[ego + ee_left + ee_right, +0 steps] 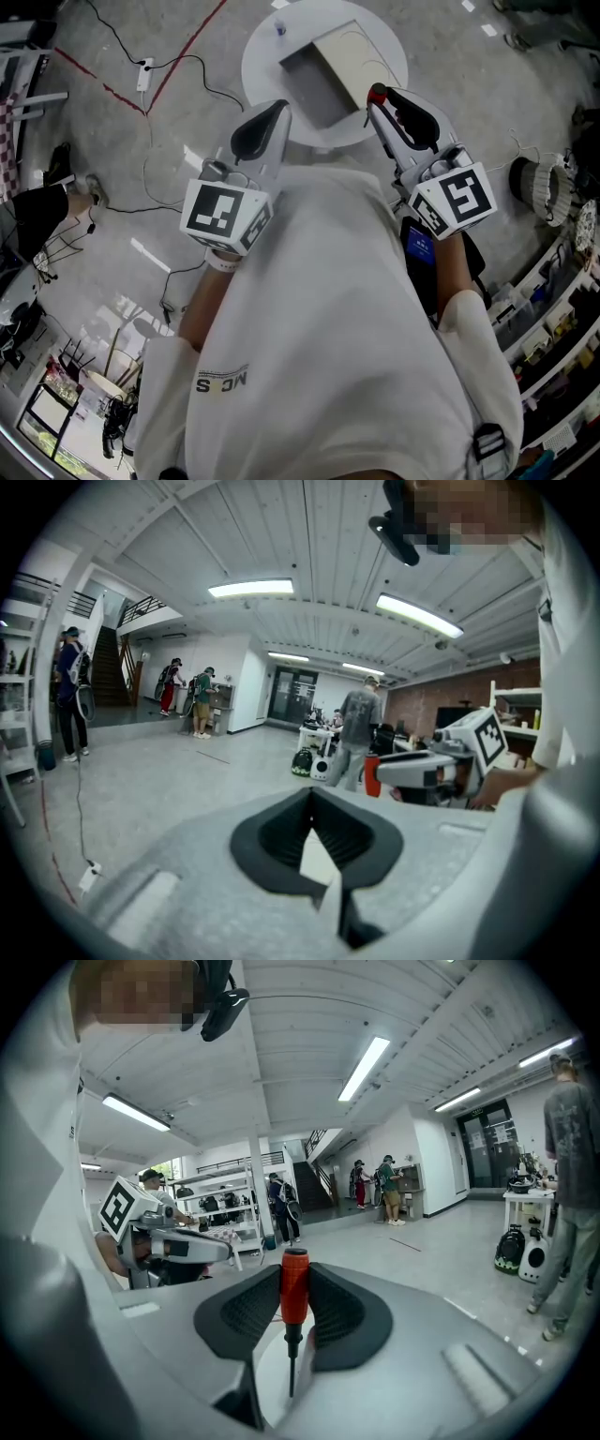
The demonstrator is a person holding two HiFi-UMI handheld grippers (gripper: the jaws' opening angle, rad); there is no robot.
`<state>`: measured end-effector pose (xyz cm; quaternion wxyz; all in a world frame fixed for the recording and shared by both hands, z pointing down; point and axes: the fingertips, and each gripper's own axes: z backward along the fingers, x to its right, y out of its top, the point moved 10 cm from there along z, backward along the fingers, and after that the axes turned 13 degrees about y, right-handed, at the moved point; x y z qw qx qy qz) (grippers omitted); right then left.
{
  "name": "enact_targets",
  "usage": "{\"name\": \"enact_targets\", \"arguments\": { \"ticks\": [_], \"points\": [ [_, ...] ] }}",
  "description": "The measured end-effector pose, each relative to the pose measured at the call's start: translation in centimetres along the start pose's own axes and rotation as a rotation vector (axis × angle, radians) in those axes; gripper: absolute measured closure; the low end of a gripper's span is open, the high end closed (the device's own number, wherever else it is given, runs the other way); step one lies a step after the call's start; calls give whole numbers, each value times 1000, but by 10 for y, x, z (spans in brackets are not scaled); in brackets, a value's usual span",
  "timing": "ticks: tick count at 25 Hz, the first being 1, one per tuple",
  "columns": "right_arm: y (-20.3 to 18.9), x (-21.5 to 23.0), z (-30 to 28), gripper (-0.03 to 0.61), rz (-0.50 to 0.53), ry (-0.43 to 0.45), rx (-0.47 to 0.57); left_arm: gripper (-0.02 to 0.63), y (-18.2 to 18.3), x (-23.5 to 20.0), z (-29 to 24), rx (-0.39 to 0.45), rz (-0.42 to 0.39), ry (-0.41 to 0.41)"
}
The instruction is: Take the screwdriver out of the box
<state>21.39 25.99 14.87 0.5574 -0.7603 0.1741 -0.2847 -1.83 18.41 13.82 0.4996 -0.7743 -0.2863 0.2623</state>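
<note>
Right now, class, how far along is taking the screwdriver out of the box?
Done: the screwdriver looks clear of the open box on the table. In hand: the right gripper clamps its red handle. Left to do: perhaps only setting it down.

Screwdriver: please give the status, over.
Right tongs shut on screwdriver, out of box. Left tongs shut, empty. Nothing in the way.
</note>
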Motion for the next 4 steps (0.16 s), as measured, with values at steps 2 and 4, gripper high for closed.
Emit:
{"name": "enact_targets", "arguments": {
  "ticks": [2, 4],
  "points": [
    [0, -2, 2, 483, -1, -1, -2, 612, 0, 3, 1, -3, 0, -5],
    [-1, -4, 4, 483, -2, -3, -4, 612, -1, 6, 2, -6, -1, -10]
  ]
}}
